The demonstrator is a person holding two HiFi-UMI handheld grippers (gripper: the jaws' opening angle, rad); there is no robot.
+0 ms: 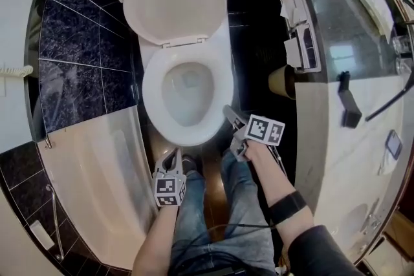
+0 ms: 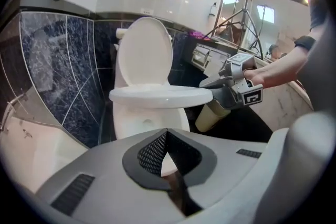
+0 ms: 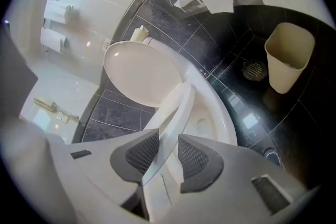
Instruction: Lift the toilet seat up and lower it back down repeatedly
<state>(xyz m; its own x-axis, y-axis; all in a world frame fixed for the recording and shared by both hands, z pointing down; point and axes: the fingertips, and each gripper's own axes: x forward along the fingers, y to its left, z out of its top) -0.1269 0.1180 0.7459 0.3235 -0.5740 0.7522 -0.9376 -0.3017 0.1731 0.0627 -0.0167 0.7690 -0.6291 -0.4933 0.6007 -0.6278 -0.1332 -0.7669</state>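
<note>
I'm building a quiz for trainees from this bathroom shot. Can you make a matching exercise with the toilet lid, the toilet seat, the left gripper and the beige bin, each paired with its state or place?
Things:
1. toilet lid
2. toilet seat
3. left gripper
4. beige bin

States or places:
A. clamped in the right gripper
B. standing on the dark floor beside the toilet
C. raised upright
D. jaws together, holding nothing

Pairs: 1-C, 2-A, 3-D, 4-B

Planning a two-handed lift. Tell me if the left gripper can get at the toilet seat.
Probably yes: the left gripper sits just before the toilet seat with nothing between, and the right gripper grips only its right edge. The left's shut jaws must open first.
</note>
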